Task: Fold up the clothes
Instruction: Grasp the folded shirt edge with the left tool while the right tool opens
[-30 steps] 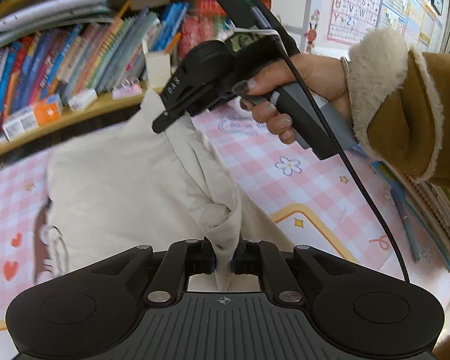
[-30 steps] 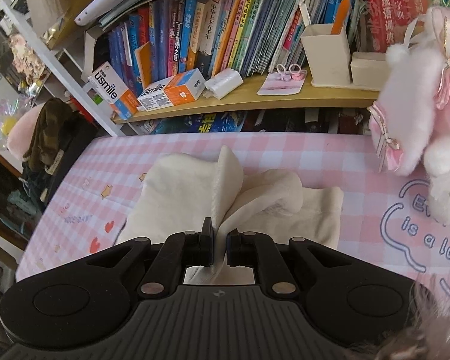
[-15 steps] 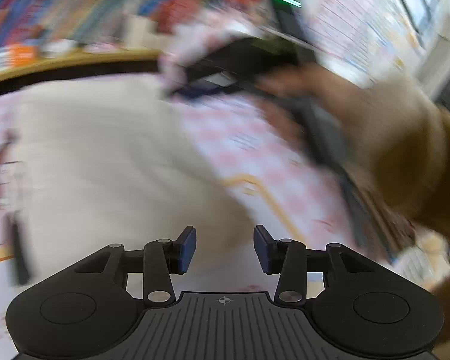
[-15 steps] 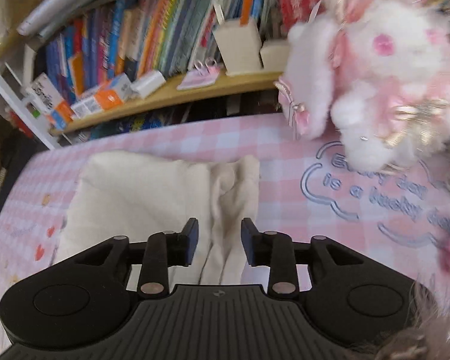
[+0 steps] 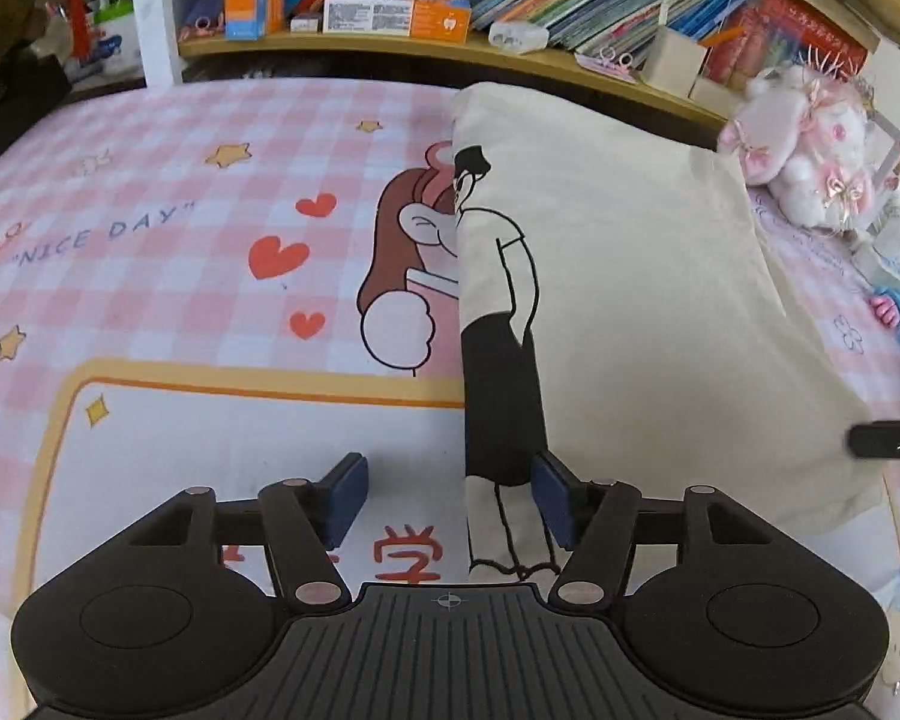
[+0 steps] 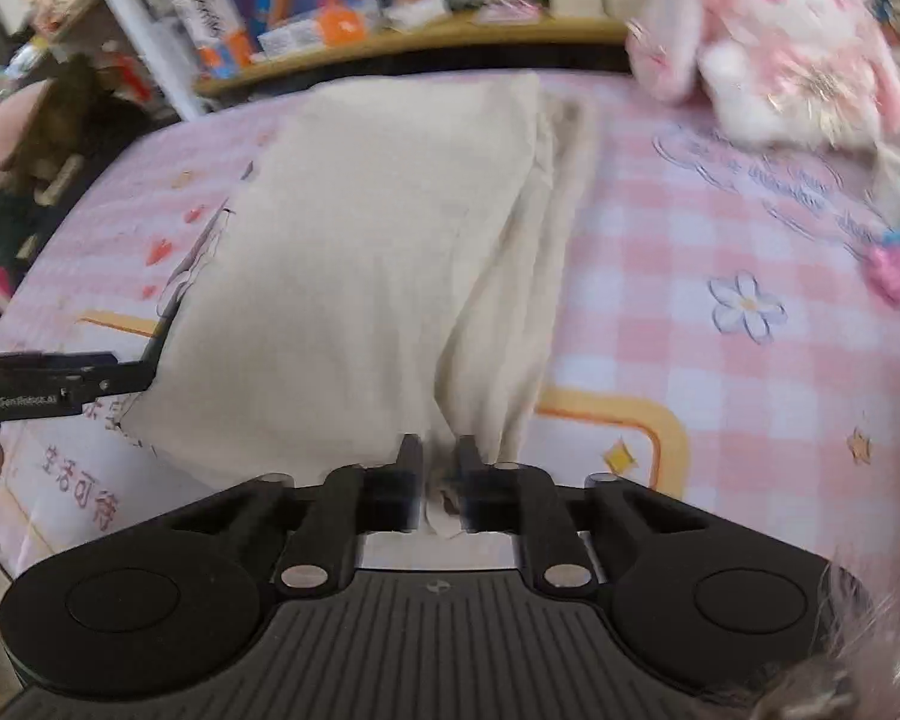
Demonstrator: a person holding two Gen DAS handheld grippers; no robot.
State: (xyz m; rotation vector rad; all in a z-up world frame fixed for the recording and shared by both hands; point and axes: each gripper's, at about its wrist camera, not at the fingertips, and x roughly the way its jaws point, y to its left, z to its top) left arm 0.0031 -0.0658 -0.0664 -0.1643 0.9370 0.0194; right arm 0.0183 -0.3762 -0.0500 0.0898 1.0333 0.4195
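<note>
Pink-and-white checked cloth (image 5: 168, 138), printed with hearts, stars and "NICE DAY", covers the work surface. At 12 o'clock a wooden shelf (image 5: 390, 54) carries slanting books; a fluffy pink-and-white plush rabbit (image 5: 810, 162) sits at 2 o'clock. The cream folded garment with a black line-drawn figure on it (image 5: 660, 300) lies flat on the cloth, running from 12 toward 5 o'clock in the left wrist view.

The left gripper (image 5: 450, 495) has its jaws opening, blue pads well apart; the garment's printed left edge passes between them, lying against the right pad, and the left pad is clear of it. The right gripper (image 6: 435, 468) has its jaws nearly together, with the garment's bunched near corner (image 6: 474, 372) pinched between the pads.

The right wrist view is blurred, so the shelf and rabbit there smear. The right gripper's tip (image 5: 888, 441) is cut off at 3 o'clock in the left view.
</note>
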